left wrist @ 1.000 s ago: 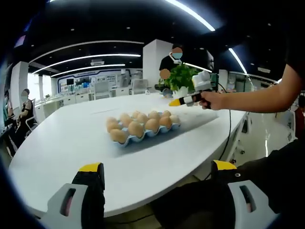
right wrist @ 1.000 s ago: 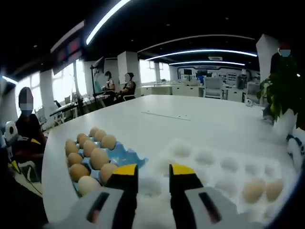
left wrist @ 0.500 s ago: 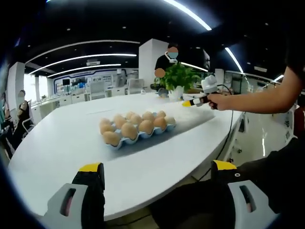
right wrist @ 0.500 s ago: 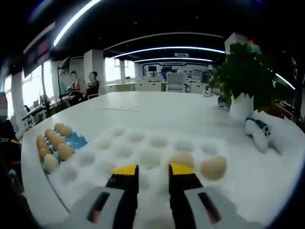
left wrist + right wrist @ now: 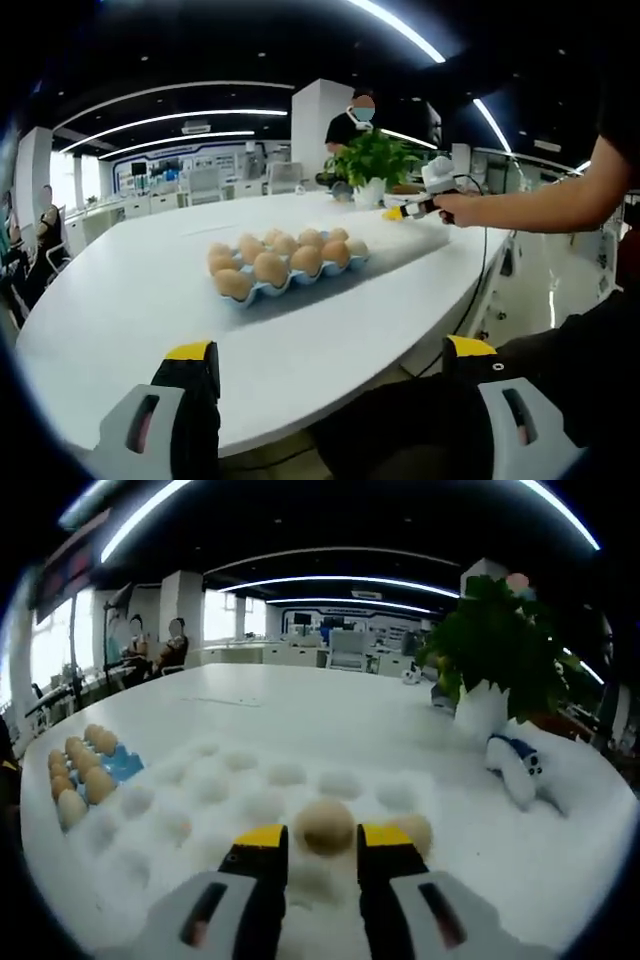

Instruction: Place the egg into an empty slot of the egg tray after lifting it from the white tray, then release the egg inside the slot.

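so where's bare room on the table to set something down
Bare tabletop lies on the near side of the blue egg tray, toward the left hand-held gripper. It is crowded at the white tray, the plant and the right hand-held gripper.

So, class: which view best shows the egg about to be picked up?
The right gripper view: the egg sits large between the right tongs. The left gripper view shows those tongs far off, the egg too small to tell.
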Tool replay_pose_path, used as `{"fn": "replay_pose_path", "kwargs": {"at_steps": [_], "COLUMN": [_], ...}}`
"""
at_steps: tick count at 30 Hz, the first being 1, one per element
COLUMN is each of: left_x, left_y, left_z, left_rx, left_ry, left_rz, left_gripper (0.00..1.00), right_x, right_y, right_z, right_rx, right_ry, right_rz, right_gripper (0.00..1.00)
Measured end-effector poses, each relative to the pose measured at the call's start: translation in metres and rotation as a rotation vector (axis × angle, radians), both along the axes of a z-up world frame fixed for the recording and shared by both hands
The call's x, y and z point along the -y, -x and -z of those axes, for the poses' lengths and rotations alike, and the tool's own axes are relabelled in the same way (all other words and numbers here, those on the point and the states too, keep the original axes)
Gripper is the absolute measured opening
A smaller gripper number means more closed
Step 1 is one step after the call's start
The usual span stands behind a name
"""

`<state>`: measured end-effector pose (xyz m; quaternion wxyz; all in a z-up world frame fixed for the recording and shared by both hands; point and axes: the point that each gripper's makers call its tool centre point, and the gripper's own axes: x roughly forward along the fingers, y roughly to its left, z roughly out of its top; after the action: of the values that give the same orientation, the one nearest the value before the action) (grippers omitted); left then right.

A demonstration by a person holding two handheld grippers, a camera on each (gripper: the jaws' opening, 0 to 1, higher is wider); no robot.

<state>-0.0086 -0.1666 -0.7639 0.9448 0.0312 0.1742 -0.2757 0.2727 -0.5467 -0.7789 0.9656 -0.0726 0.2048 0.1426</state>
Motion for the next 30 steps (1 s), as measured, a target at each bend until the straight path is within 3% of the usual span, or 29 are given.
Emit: {"fn": "replay_pose_path", "kwargs": {"at_steps": [7, 13, 17, 19, 21, 26, 29, 30], "left_x": [0.000, 0.001, 0.001, 0.000, 0.000, 0.002, 0.004, 0.004], "left_y": [-0.001, 0.001, 0.000, -0.001, -0.002, -0.002, -0.002, -0.002], "left_z": [-0.003, 0.003, -0.001, -0.003, -0.002, -0.003, -0.004, -0.003], "left_rx": [0.008, -0.004, 0.004, 0.010, 0.008, 0.015, 0.018, 0.018], "left_ry": [0.009, 0.002, 0.005, 0.008, 0.010, 0.014, 0.017, 0.017], "left_rz": [-0.009, -0.008, -0.010, -0.015, -0.017, -0.012, -0.009, -0.008], "left_gripper": [0.94, 0.94, 0.94, 0.94, 0.94, 0.94, 0.94, 0.94], "right_x": [0.000, -0.001, 0.001, 0.002, -0.002, -0.007, -0.011, -0.010], "right_y": [-0.014, -0.018, -0.018, -0.017, -0.006, -0.002, -0.001, -0.003], "right_z": [0.003, 0.003, 0.001, 0.000, -0.011, -0.030, -0.037, -0.037], "right_rx": [-0.006, 0.027, 0.010, -0.023, -0.033, -0.057, -0.074, -0.076], "right_ry": [-0.056, -0.064, -0.107, -0.181, -0.319, -0.578, -0.651, -0.645], "right_rz": [0.003, 0.018, 0.042, 0.060, 0.109, 0.142, 0.146, 0.144], "right_gripper": [0.27, 0.27, 0.26, 0.26, 0.26, 0.26, 0.26, 0.26]}}
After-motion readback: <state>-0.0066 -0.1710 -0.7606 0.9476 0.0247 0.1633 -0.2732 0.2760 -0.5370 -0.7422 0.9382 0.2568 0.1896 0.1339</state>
